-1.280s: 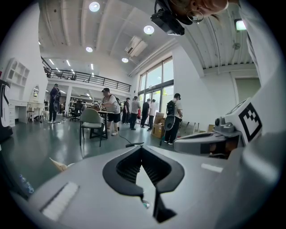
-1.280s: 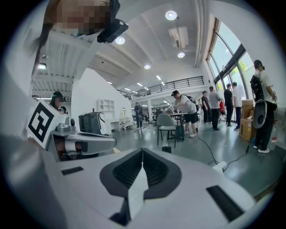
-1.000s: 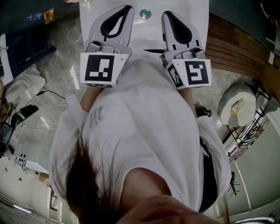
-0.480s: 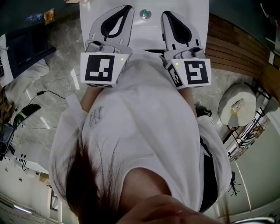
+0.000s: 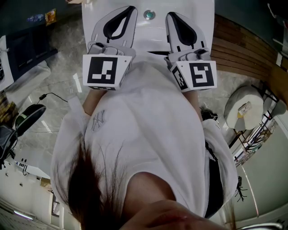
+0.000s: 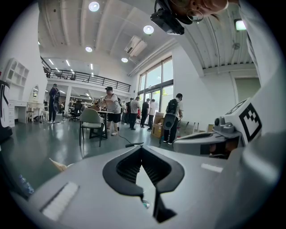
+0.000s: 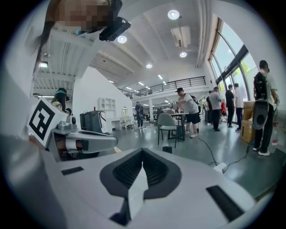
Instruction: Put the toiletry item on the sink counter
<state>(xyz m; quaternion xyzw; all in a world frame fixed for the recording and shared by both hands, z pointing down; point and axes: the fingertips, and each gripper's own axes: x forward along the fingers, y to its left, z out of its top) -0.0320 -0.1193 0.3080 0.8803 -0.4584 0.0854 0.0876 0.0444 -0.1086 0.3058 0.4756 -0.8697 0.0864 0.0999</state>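
Note:
No toiletry item and no sink counter can be made out in any view. In the head view both grippers are held against the person's white shirt [image 5: 144, 134], pointing away from the body. The left gripper [image 5: 128, 11] and the right gripper [image 5: 173, 15] stand side by side, with their marker cubes nearest the chest. In the left gripper view the left gripper [image 6: 142, 148] has its tips touching, with nothing between the dark pads. The right gripper [image 7: 143, 151] in its own view looks the same: tips together, nothing held. Each gripper view shows the other gripper at its edge.
A white fixture [image 5: 202, 18] with a round button [image 5: 149, 14] lies under the gripper tips. Wooden slats [image 5: 243, 54], a round white object [image 5: 245, 105] and a wire rack [image 5: 256, 134] are at the right. A cable [image 5: 49, 95] crosses the marble floor. Several people and a chair [image 6: 91, 123] stand far off.
Both grippers have stayed in place. On the floor at the far left, a pale cloth has moved out of view and a dark object has shifted and looks larger.

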